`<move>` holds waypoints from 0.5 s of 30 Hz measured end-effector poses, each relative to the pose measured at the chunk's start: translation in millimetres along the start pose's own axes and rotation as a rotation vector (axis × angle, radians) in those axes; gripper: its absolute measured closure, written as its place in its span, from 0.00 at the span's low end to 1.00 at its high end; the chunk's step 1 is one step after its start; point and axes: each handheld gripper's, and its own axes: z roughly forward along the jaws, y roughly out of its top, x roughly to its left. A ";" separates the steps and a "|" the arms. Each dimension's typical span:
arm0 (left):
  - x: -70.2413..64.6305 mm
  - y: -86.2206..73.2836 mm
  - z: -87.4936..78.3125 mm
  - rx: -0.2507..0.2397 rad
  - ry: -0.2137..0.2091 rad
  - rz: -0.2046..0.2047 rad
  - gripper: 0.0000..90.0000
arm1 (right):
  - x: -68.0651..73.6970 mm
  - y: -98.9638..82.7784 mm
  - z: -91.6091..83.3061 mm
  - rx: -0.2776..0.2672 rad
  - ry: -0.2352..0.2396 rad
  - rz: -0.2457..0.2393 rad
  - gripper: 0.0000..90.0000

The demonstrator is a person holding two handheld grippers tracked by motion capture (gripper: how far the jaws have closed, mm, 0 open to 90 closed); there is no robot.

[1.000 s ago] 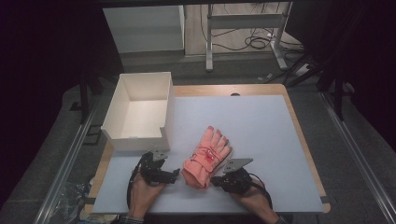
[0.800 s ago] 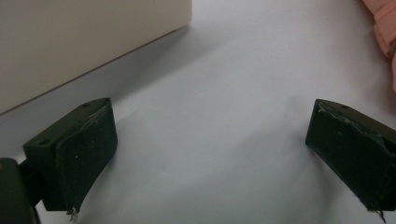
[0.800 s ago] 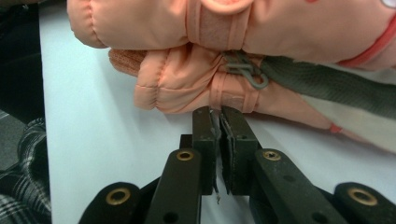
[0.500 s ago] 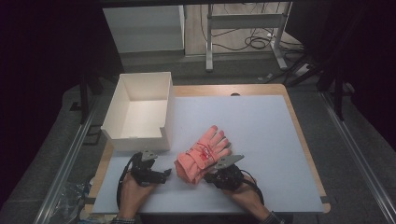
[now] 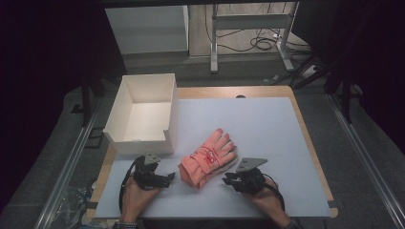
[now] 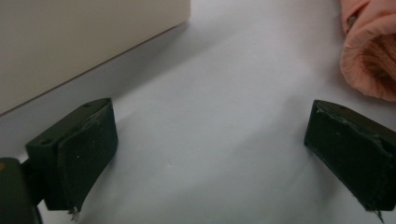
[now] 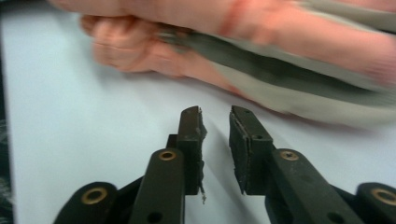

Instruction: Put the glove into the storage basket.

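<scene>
Pink gloves [image 5: 208, 158] lie on the worktop [image 5: 267, 129] between both tongs; left tongs [image 5: 168, 178] gape wide, right tongs [image 5: 228, 178] have just been opening, both grasping nothing

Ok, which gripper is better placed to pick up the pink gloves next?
Probably the left gripper: its jaws stand wide open beside the cuff end of the pink gloves. The right gripper is nearly closed, apart from them.
</scene>
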 end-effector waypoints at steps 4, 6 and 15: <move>-0.1 0.4 -3.7 0.000 -0.039 -0.011 0.04 | -15.0 -7.3 -13.7 -0.006 -0.067 0.012 0.76; -2.3 0.6 -8.0 0.004 -0.055 -0.007 0.04 | -22.4 -11.3 -19.9 -0.009 -0.086 0.027 0.73; -12.3 2.1 -23.5 -0.001 -0.098 0.011 0.01 | -48.5 -27.7 -39.0 -0.004 -0.195 0.080 0.62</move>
